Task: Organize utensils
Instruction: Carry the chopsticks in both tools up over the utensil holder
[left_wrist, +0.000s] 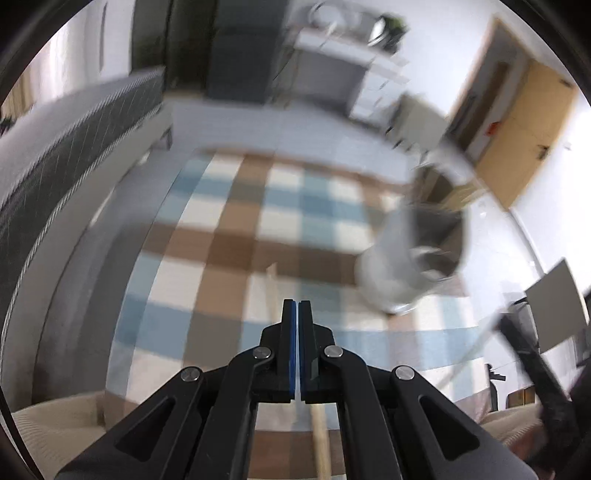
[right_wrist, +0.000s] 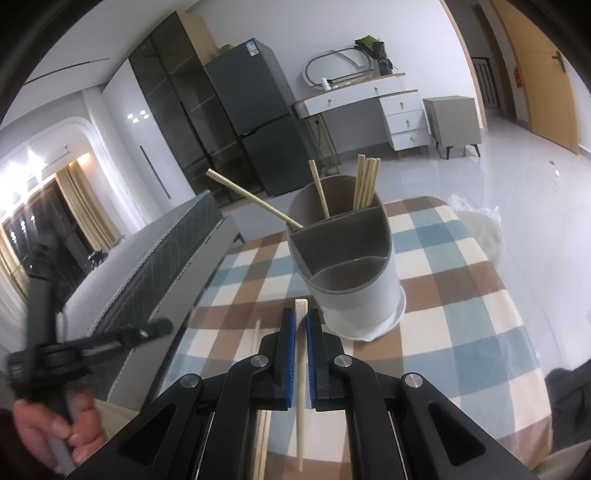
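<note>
A white utensil holder (right_wrist: 354, 273) with grey compartments stands on the checked tablecloth (right_wrist: 461, 302). Several wooden chopsticks (right_wrist: 365, 181) stand in its far compartment and one (right_wrist: 255, 199) leans out to the left. My right gripper (right_wrist: 301, 314) is just in front of the holder, its jaws slightly apart around a pale chopstick (right_wrist: 300, 387) that lies between them. My left gripper (left_wrist: 298, 304) is shut with nothing between its pads, above the cloth (left_wrist: 229, 236); the view is blurred. The holder (left_wrist: 413, 254) is to its right. A chopstick (left_wrist: 271, 291) lies under the left gripper.
More chopsticks (right_wrist: 256, 354) lie on the cloth left of my right gripper. The left gripper's body and the hand holding it (right_wrist: 74, 354) show at the left of the right wrist view. A grey sofa (right_wrist: 147, 266) runs along the table's left side.
</note>
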